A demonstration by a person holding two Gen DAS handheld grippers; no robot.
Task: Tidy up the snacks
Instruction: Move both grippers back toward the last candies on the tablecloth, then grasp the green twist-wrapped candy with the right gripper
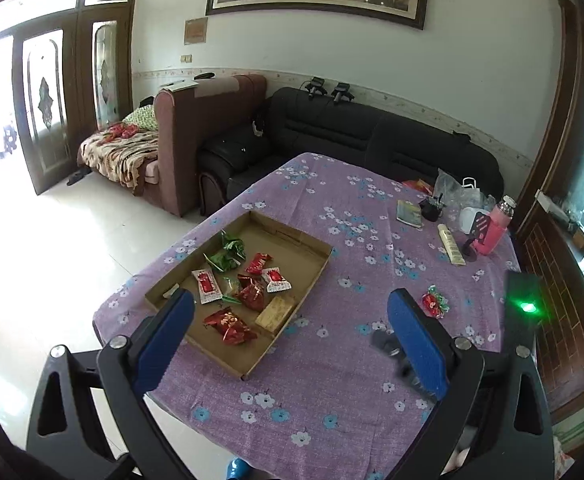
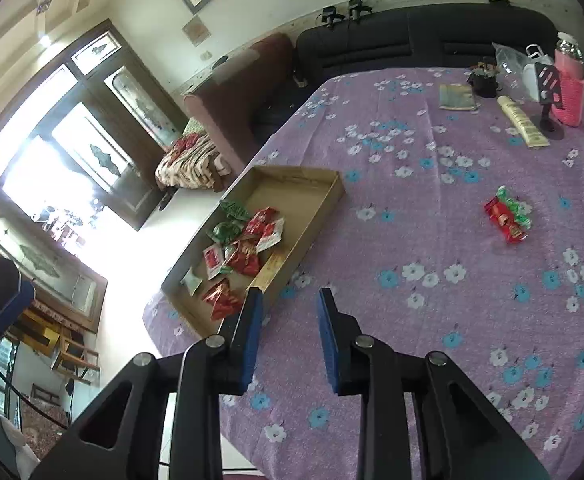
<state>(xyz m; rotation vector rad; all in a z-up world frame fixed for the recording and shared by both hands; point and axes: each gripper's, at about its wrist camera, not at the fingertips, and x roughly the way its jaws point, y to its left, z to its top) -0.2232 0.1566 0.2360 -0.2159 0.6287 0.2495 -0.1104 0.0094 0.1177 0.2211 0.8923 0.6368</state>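
While the left tongs [image 1: 290, 312] gape wide and empty above the cardboard tray [image 1: 312, 246] of wrapped snacks [image 1: 248, 288], the right tongs [image 2: 290, 300] stand narrowly parted, gripping nothing. One red-and-green snack [image 2: 508, 218] lies alone on the worktop [image 2: 432, 320], well apart from the tray. Only the right wrist view shows the bright doorway's lower surroundings.

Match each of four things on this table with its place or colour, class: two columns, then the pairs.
1. cardboard tray
2. loose snack
3. bottle
4. tablecloth

A. pink
B. alone on the cloth, outside the tray
C. purple with flowers
D. holds red and green snack packets

Pairs: 1-D, 2-B, 3-A, 4-C
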